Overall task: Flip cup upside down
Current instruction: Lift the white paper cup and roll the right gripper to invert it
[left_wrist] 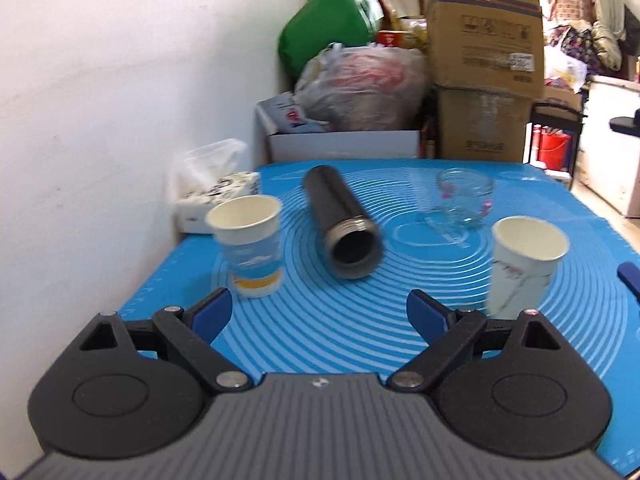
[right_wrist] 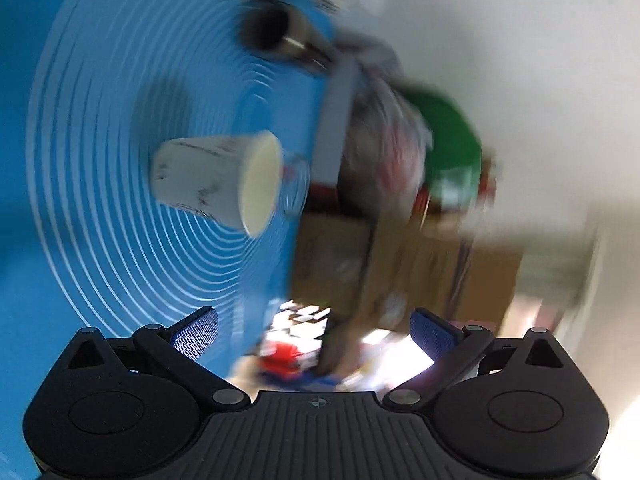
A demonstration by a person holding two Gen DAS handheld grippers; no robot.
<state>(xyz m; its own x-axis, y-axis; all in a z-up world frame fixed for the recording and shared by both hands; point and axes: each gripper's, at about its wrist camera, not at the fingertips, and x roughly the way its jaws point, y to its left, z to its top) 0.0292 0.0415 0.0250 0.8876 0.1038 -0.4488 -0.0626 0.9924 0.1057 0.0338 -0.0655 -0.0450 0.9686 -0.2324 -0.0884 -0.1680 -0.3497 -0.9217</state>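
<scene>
In the left wrist view a paper cup with a blue and yellow print (left_wrist: 250,246) stands upright at the left of the blue mat (left_wrist: 320,340). A white marbled paper cup (left_wrist: 522,264) stands upright at the right. My left gripper (left_wrist: 320,316) is open and empty, short of both cups. A blue fingertip of the right gripper (left_wrist: 630,276) shows at the right edge. The right wrist view is rolled sideways and blurred; the marbled cup (right_wrist: 216,180) is ahead of my open, empty right gripper (right_wrist: 314,332).
A black steel flask (left_wrist: 342,220) lies on its side mid-mat, mouth toward me. A clear glass (left_wrist: 464,198) stands behind the marbled cup. A tissue box (left_wrist: 218,200) sits at the left by the white wall. Cardboard boxes (left_wrist: 486,60) and bags (left_wrist: 360,84) stand behind the table.
</scene>
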